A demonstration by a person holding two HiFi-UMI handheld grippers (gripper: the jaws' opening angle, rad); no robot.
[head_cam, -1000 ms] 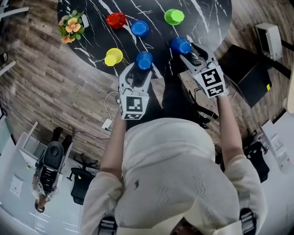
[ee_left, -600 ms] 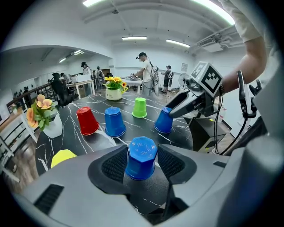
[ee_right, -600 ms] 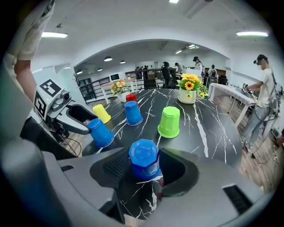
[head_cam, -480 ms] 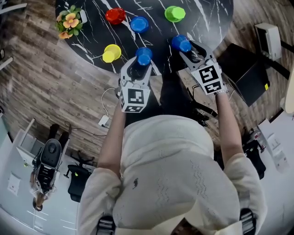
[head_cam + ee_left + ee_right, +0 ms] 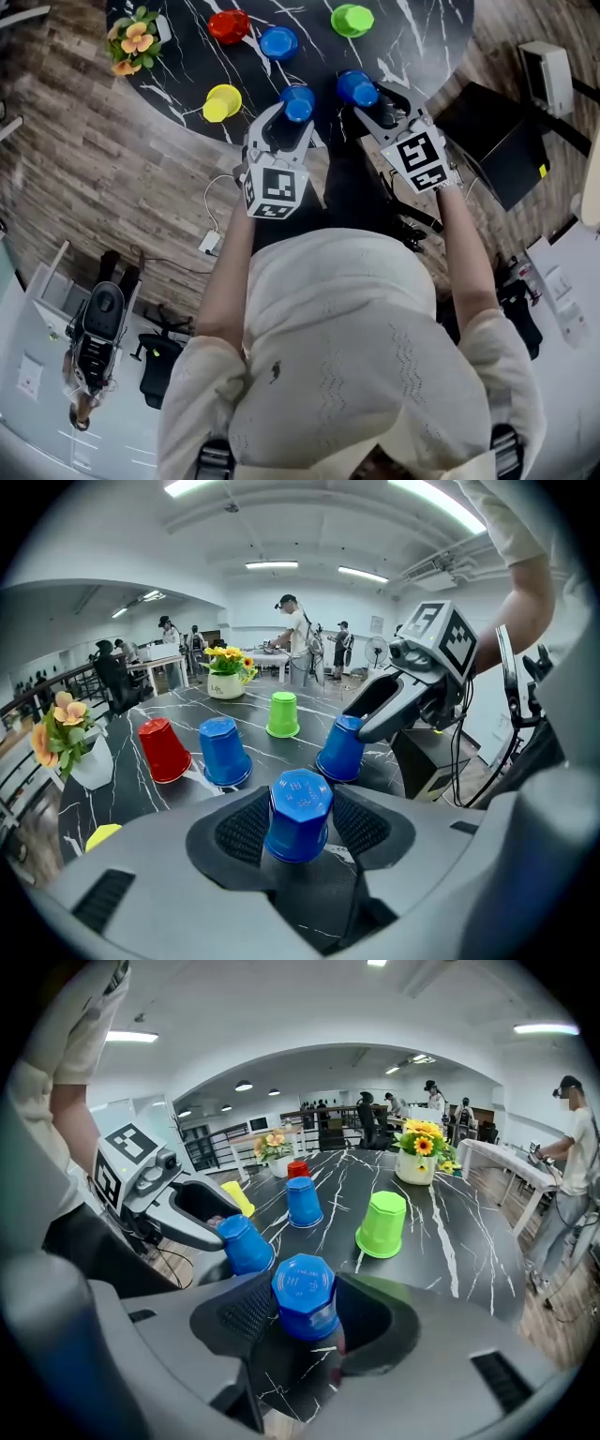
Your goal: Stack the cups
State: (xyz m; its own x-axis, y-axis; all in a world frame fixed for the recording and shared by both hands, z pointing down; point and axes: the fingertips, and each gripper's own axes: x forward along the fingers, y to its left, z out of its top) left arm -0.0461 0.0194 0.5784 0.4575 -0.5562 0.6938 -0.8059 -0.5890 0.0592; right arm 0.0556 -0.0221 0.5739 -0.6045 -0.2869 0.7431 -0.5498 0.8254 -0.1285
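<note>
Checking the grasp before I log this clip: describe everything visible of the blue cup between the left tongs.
The blue cup looks like glossy plastic, octagonal and tapering, with faint embossed print on its base. It stands upside down, apparently on the black marble table near its edge. The left gripper's tongs have just been closing, and their ribbed pads press on both its sides.

The blue cup (image 5: 298,817) in the left tool (image 5: 300,803) was smooth, glossy plastic; the worktop (image 5: 281,757) beyond it, polished black marble-look.
</note>
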